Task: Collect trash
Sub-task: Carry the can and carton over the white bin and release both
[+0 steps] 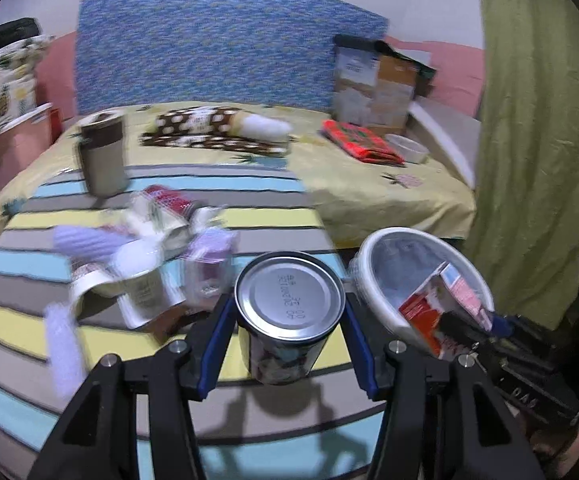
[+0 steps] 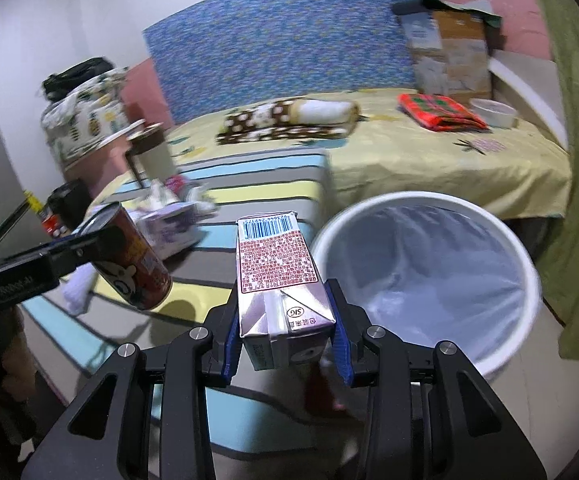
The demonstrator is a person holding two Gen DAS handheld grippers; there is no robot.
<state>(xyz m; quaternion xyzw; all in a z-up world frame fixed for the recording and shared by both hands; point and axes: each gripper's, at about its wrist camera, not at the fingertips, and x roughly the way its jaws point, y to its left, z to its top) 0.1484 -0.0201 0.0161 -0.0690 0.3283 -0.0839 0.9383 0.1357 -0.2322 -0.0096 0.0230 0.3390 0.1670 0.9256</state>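
Gripper around carton, beside bin

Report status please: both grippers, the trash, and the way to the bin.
Left gripper shut on can. Right gripper shut on carton. White bin open, close beside. More trash on striped cover. Path clear.

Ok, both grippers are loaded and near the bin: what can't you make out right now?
- Trash pile, left wrist view: motion blur, single items unreadable.
- Bin bottom, right wrist view: the liner hides it; contents unclear.
- Can label, left wrist view: only the lid end faces the camera.
- Carton underside, right wrist view: hidden by the carton itself.
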